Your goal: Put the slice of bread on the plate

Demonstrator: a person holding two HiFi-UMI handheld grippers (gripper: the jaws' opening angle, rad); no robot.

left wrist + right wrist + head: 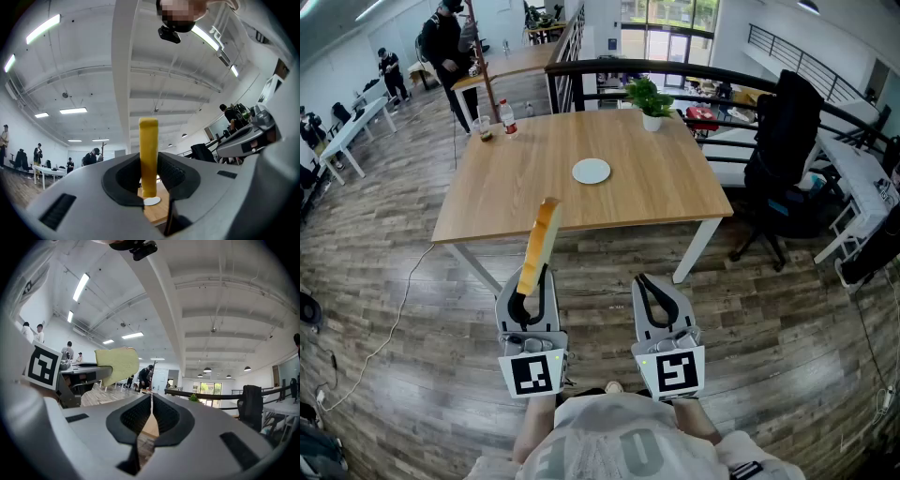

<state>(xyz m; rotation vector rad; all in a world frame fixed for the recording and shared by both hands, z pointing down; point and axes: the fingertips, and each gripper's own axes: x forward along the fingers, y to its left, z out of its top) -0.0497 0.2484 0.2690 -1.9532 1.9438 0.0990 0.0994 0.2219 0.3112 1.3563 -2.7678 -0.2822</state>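
Wood-plank floor (412, 319) runs through an open office, and a pale wooden worktop (516, 187) on white legs stands ahead of the person. A small white plate (591, 171) lies near the middle of the worktop with nothing on it. At the far edge a potted plant (652, 101) stands to the right, while a bottle (508, 117) and a cup (483, 128) stand close together at the far left corner. A black office chair (783, 141) sits off the right side, and a person (445, 47) in dark clothes stands by another table in the background.

The left hand-held gripper (528, 281) pinches the slice of bread (539, 246) by its lower end. The slice stands nearly upright, seen edge-on from the head view and leaning a little to the right. It is up in the air on the near side of the worktop, well apart from the plate. The right hand-held gripper (647, 283) is held beside it, its jaws pressed together with nothing between them.
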